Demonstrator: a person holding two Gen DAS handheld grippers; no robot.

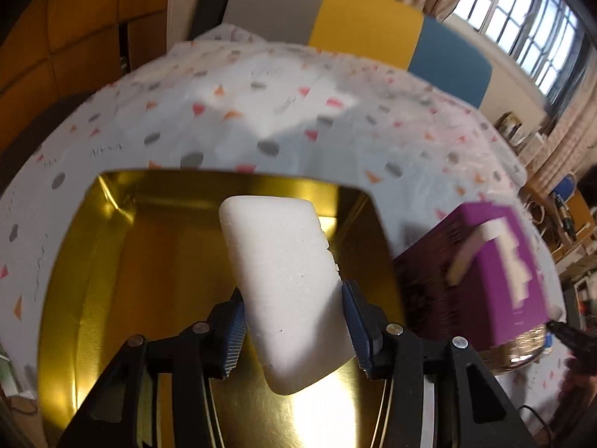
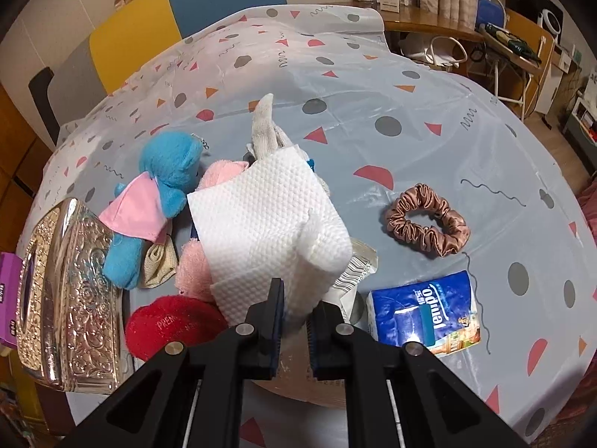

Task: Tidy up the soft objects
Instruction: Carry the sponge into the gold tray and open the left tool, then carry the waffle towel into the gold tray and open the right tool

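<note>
My left gripper [image 1: 293, 321] is shut on a white foam sponge [image 1: 283, 283] and holds it tilted above an open gold tin [image 1: 97, 261]. My right gripper [image 2: 294, 321] is shut on a folded white embossed cloth [image 2: 268, 224], lifted above a pile of soft things: a blue plush toy [image 2: 164, 186] with a pink bib, a pink plush [image 2: 194, 261], a red plush [image 2: 168, 324], a beige sock [image 2: 158, 265] and a grey-white sock [image 2: 263, 127]. A pink satin scrunchie [image 2: 427, 222] and a blue tissue pack [image 2: 425, 313] lie to the right.
An ornate silver tissue box [image 2: 71, 295] stands left of the pile, with a purple box [image 1: 503, 261] beside it. The patterned tablecloth [image 2: 410, 112] covers the round table. Chairs with yellow and blue backs [image 1: 365, 26] stand at the far edge.
</note>
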